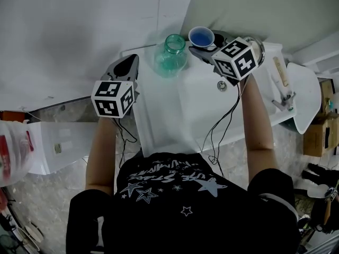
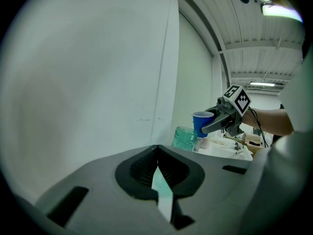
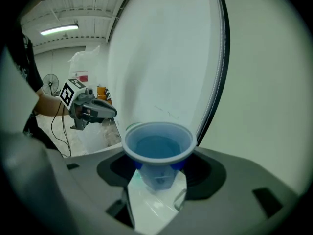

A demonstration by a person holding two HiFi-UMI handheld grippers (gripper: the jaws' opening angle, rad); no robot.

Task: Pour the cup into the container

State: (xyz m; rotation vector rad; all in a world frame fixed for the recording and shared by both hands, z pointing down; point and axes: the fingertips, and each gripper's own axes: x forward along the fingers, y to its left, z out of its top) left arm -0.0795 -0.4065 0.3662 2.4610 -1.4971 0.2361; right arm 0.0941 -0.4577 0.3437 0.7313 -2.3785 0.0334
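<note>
A blue plastic cup point(image 1: 201, 36) with liquid in it is held upright above the far end of the white table point(image 1: 175, 110), with my right gripper point(image 1: 205, 48) shut on it just below the rim. In the right gripper view the cup point(image 3: 159, 146) fills the space between the pads of the right gripper point(image 3: 159, 169). A green glass jar point(image 1: 170, 54) stands open-mouthed just left of the cup. From the left gripper view, the cup point(image 2: 202, 121) hangs just right of the jar point(image 2: 185, 138) and slightly higher. My left gripper point(image 1: 126, 66) hovers left of the jar, its tips together and empty point(image 2: 157, 148).
A white wall runs close behind the jar and cup. A small round fitting point(image 1: 222, 85) sits on the table near the right arm. At the right are a white basin with a tap point(image 1: 280, 99) and a cardboard box point(image 1: 318, 134). Cables hang from the right gripper.
</note>
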